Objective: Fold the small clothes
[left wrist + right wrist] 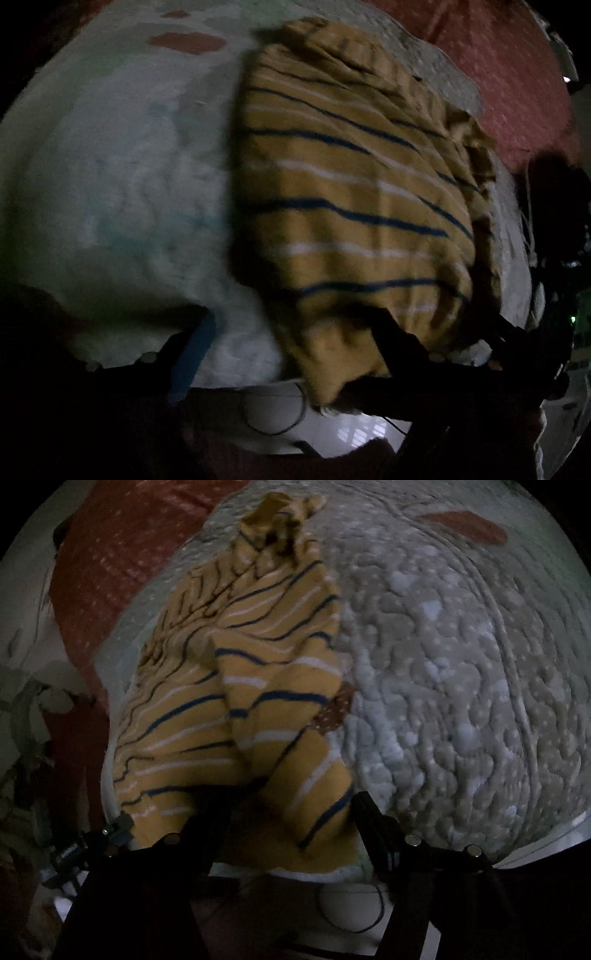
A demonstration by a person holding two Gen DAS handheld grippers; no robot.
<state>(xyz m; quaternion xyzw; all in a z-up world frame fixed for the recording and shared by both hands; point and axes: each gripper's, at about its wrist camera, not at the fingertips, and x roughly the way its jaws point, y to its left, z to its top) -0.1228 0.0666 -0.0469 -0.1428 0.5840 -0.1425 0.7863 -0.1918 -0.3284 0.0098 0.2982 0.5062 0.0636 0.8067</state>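
A small mustard-yellow garment (351, 192) with navy and white stripes lies on a white quilted blanket (118, 177). It also shows in the right wrist view (236, 686), partly folded over itself. My left gripper (291, 332) is open at the garment's near edge; its left finger (192, 354) rests over bare blanket and its right finger (391, 343) lies over the cloth. My right gripper (288, 812) is open, with its jaws on either side of the garment's near folded corner. I cannot tell whether the fingers touch the cloth.
The blanket (461, 686) covers the surface and has reddish patches (469, 524). A red dotted cloth (517, 74) lies beyond it, also seen in the right wrist view (122, 554). A black cable loop (351, 908) lies below the blanket's near edge. The light is dim.
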